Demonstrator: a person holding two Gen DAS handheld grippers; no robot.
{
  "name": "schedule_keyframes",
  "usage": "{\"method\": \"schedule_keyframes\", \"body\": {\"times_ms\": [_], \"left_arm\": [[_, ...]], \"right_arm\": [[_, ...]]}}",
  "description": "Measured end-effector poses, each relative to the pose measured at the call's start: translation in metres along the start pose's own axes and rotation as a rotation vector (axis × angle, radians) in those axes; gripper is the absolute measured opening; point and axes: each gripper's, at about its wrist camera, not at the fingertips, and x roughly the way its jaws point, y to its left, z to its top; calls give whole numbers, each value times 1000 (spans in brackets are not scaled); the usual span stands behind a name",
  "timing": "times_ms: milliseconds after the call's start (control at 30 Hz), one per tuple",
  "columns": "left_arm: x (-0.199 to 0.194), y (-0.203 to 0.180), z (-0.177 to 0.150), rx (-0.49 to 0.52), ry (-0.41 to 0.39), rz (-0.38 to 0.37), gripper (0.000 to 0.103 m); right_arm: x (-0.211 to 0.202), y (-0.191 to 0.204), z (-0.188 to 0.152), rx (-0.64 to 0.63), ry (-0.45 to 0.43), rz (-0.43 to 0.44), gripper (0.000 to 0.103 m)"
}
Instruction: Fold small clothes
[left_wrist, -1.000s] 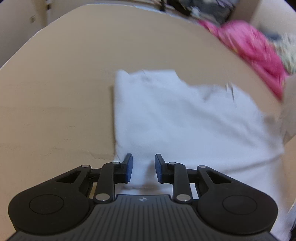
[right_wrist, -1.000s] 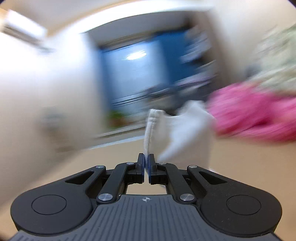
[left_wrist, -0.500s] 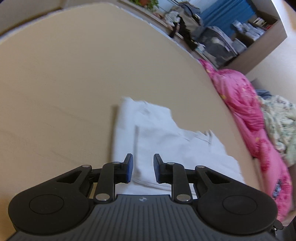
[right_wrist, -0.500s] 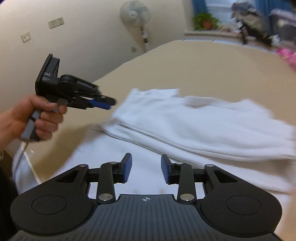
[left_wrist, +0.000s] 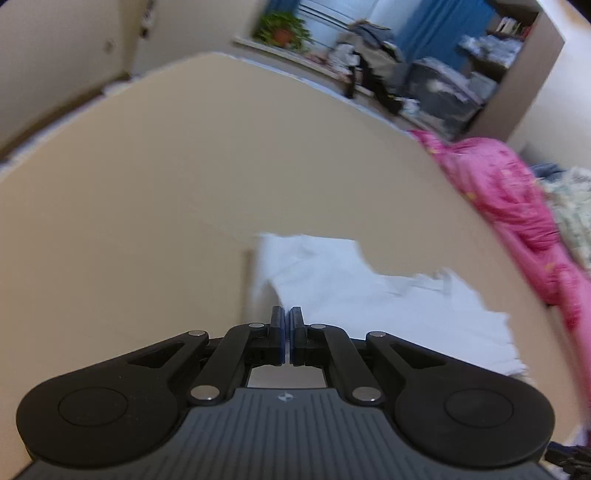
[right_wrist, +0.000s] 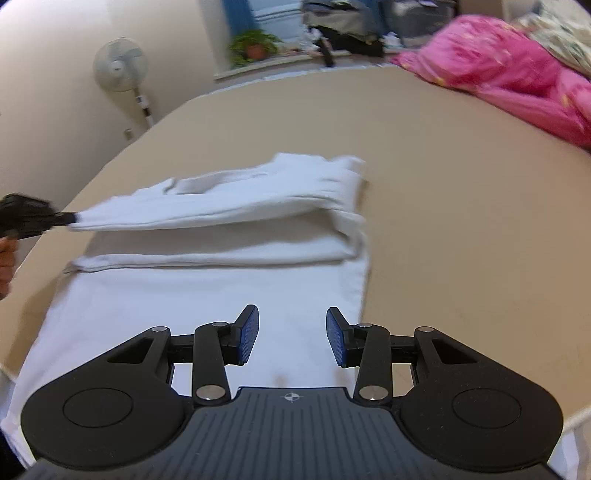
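Note:
A white garment (right_wrist: 221, 295) lies partly folded on the beige bed (right_wrist: 461, 184). My left gripper (left_wrist: 287, 310) is shut on a corner of its upper layer (right_wrist: 221, 199). In the right wrist view the left gripper (right_wrist: 26, 219) shows at the far left edge, holding that layer a little above the rest. My right gripper (right_wrist: 291, 310) hovers over the garment's near flat part. Its jaws are opening and nothing is pinched between the pads. In the left wrist view the garment (left_wrist: 351, 280) stretches away to the right of the closed fingers.
A pink blanket (right_wrist: 498, 70) is heaped along the bed's far right side, with a patterned quilt behind it. A standing fan (right_wrist: 120, 64) and a potted plant (right_wrist: 255, 44) are by the wall. A hand (right_wrist: 5, 258) shows at the left edge.
My left gripper has closed on the garment's corner and raised it slightly. My right gripper has let go of the cloth it held aloft, opened, and swung down over the garment.

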Motion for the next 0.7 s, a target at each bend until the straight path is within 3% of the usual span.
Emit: {"method": "schedule_keyframes", "body": {"times_ms": [67, 133, 233, 300, 367, 433, 533, 700], "left_arm": [[0, 0, -5, 6, 20, 37, 4], [-5, -8, -8, 58, -14, 63, 4], [-3, -23, -15, 89, -45, -26, 4], [18, -29, -25, 136, 13, -22, 6], [52, -22, -38, 135, 173, 48, 3], [45, -19, -39, 97, 144, 36, 3], [13, -32, -35, 121, 77, 5, 8], [-31, -53, -42, 194, 54, 106, 14]], "right_arm": [[8, -4, -7, 2, 53, -14, 42], [22, -5, -17, -23, 149, -78, 42], [36, -8, -29, -45, 247, -152, 43], [32, -7, -29, -44, 241, -150, 44], [30, -7, -31, -41, 237, -148, 44], [27, -9, -33, -28, 238, -148, 44], [19, -13, -34, 0, 233, -146, 43], [7, -19, -36, 29, 217, -131, 43]]}}
